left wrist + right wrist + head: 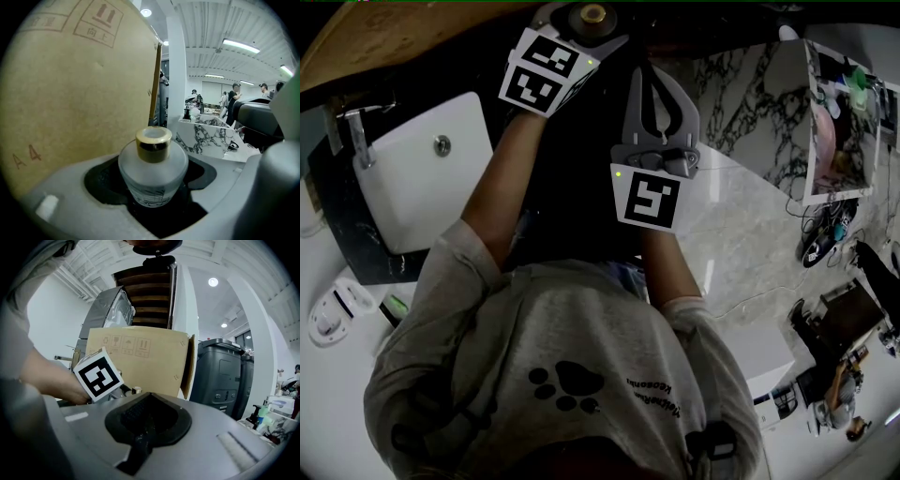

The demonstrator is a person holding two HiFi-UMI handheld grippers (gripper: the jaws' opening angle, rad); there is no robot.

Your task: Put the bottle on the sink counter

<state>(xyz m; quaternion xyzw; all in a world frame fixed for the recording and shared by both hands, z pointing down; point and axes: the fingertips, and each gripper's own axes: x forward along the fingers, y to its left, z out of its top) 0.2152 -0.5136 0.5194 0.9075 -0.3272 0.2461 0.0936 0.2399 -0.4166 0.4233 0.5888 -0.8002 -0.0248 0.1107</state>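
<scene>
A tan cardboard box point(140, 357) (handling symbols printed near its top) stands upright against a white pillar point(187, 310), with two dark grey bins point(220, 376) just beside.

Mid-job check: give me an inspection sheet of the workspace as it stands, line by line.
Surface: dark marbled sink counter around a white basin with a faucet.
Job's things: frosted bottle with a gold cap, upright in the jaws, not yet on the counter.
Clutter: white tray-like item beside the counter; contents unclear.
Grippers: left gripper shut on the bottle; right gripper shut, nothing between its jaws.
Cables: loose cables on the floor at right.
Surroundings: cardboard box, grey bins, people in the background.
</scene>
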